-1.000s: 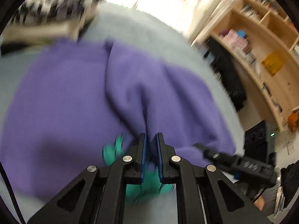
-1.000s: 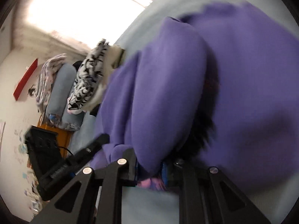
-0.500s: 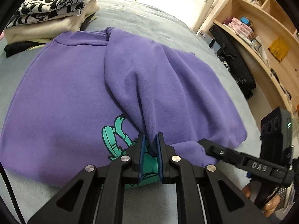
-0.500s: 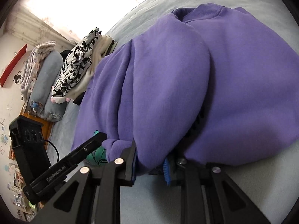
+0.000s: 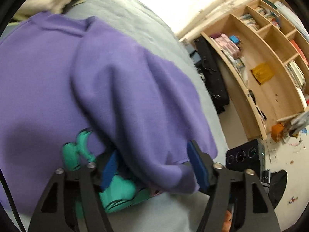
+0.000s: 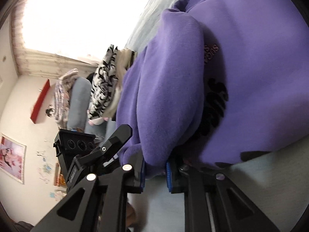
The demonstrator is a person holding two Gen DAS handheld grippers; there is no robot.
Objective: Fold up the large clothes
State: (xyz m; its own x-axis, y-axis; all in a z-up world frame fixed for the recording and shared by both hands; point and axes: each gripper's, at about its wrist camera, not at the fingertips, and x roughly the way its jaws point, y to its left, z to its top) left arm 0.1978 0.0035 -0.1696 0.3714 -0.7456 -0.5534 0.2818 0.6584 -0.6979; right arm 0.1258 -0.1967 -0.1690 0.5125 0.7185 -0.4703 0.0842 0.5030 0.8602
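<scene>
— Since a second ago my left tongs (image 5: 154, 166) have been spreading; the purple sweatshirt (image 5: 119, 89) sleeve lies loose between them.
— Right?
— Right tongs (image 6: 155, 171) pinch soft fleece, closing tighter. Only the left view shows the wooden shelves (image 5: 270, 61); sweatshirt lies on the grey bed (image 5: 135, 25).

Left hand-held gripper (image 5: 152, 169): black triangular-cutout arms, silver screws, blue pads; right hand-held gripper (image 6: 154, 171) alike.
</scene>
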